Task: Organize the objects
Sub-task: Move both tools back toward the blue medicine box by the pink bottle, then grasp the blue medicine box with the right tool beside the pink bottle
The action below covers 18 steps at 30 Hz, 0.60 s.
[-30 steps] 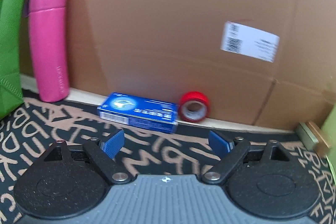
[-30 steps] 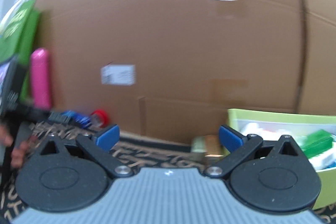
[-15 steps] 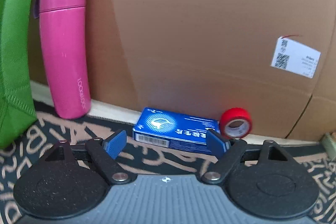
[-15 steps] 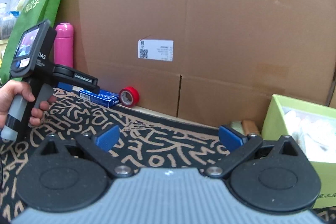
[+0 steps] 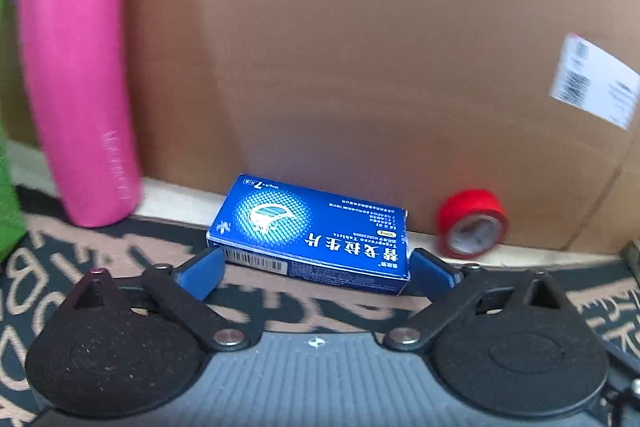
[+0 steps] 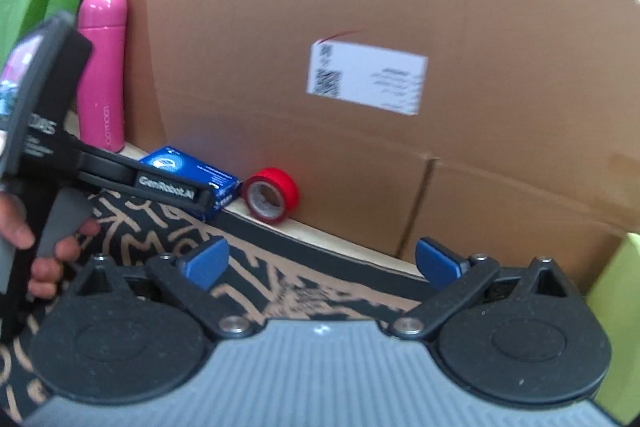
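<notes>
Closing in on the blue tablet box point(image 5: 310, 235), we have our left gripper point(image 5: 316, 267) spread wide with one blue fingertip point(image 5: 200, 273) at the box's short end at 9 o'clock and the other at its 3 o'clock end, neither clearly pressing it, so it holds nothing. The box lies flat on the patterned mat point(image 5: 100, 255) against the foot of the cardboard wall point(image 5: 360, 67), with the pink flask point(image 5: 76, 75) standing at its 10 o'clock and the red tape roll point(image 5: 472, 223) just beside it at 3 o'clock. To grip well, we judge we should keep the fingers low and level, centre the box between them, then squeeze gently, since thin card may buckle. Our right gripper point(image 6: 320, 263) hovers over the mat, jaws wide apart and empty, well back from the tape roll at its 11 o'clock
</notes>
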### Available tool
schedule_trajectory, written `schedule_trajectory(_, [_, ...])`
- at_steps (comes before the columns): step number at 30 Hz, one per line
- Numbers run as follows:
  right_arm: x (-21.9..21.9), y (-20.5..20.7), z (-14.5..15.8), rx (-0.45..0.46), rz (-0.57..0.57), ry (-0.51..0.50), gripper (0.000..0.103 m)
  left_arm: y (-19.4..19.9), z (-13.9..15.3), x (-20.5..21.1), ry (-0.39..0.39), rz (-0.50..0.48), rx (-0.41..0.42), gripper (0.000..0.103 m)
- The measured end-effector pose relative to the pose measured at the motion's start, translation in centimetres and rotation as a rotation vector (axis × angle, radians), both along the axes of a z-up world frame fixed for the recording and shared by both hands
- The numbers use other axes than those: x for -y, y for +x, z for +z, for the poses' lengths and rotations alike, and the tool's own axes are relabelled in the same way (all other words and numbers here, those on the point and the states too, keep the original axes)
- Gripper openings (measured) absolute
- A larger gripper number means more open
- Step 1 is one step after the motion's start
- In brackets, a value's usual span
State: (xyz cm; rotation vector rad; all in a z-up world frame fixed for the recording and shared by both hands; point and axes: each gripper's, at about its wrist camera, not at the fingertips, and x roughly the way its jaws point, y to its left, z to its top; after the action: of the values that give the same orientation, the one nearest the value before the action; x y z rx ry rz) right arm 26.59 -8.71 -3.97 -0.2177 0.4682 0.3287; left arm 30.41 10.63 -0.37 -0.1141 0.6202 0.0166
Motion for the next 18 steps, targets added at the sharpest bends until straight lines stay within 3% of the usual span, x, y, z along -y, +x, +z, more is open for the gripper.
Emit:
schedule_trajectory(3, [-1.7, 1.9, -0.2, -0.027, 0.004, -0.021, 0.097, -0.7, 0.3, -1.4, -0.056, 0.103, -0.011, 0.097])
schedule_trajectory(7, [-3.8, 4.4, -0.5, -0.061, -0.003, -0.047, 0.087, -1.1, 0.8, -2.1, -0.044, 0.138, -0.011, 0.097])
schedule_trajectory(11, [-5.1, 6.6, -1.0, -0.09, -0.024, -0.028, 0.07, -1.2, 1.3, -3.9, -0.179, 0.16, -0.002, 0.097])
schedule_trajectory(13, [-5.2, 7.4, -1.3, -0.104, -0.04, -0.011, 0.068, -1.4, 1.6, -4.5, -0.191, 0.194, 0.017, 0.097])
schedule_trajectory(15, [-5.0, 7.7, -1.6, -0.127, -0.055, 0.014, 0.038, -1.8, 2.1, -5.3, -0.207, 0.241, 0.043, 0.097])
schedule_trajectory(16, [-4.9, 7.7, -1.9, -0.132, -0.057, 0.009, 0.018, -2.0, 2.3, -5.8, -0.224, 0.261, 0.056, 0.097])
schedule_trajectory(18, [-4.1, 7.4, -2.0, -0.135, -0.074, 0.028, 0.017, -2.2, 2.4, -6.8, -0.26, 0.291, 0.067, 0.097])
